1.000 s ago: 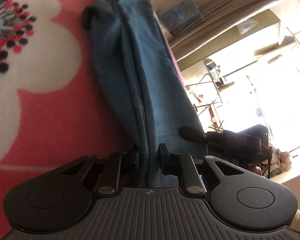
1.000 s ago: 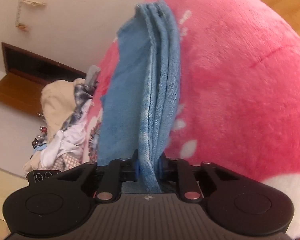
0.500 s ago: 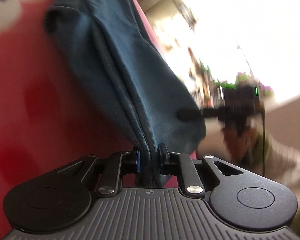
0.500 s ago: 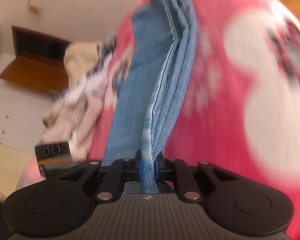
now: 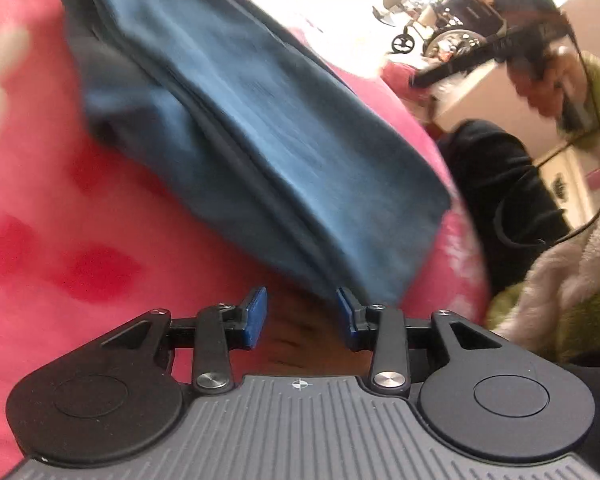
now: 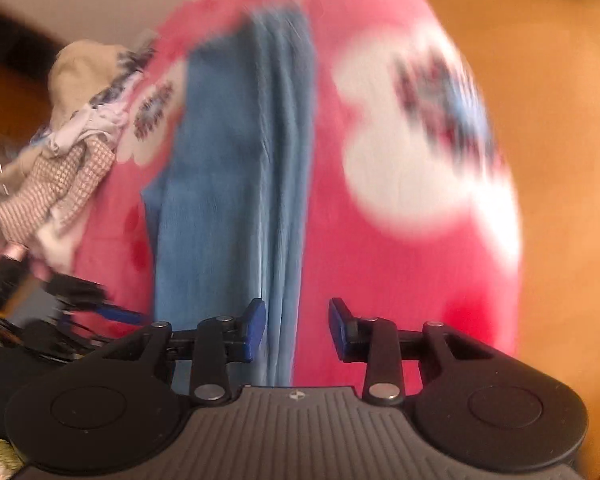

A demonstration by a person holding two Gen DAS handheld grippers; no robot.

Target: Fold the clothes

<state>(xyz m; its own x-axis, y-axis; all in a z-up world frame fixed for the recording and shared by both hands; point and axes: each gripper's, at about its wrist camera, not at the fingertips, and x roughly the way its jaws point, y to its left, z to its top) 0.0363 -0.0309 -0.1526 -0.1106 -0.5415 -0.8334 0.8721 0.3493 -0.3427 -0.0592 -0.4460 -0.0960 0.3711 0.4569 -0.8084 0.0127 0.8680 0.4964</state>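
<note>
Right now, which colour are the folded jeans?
Blue denim jeans; the right wrist view shows it best.

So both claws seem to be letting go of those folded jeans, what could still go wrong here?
1. The left gripper has its jaws opening with one blue pad right against the folded jeans; pulling away could snag them and spoil the fold.
2. The jeans' end reaches the edge of the pink blanket, so they might slide off.
3. The right gripper is opening with denim between its fingers; a hasty retreat could drag it.
</note>
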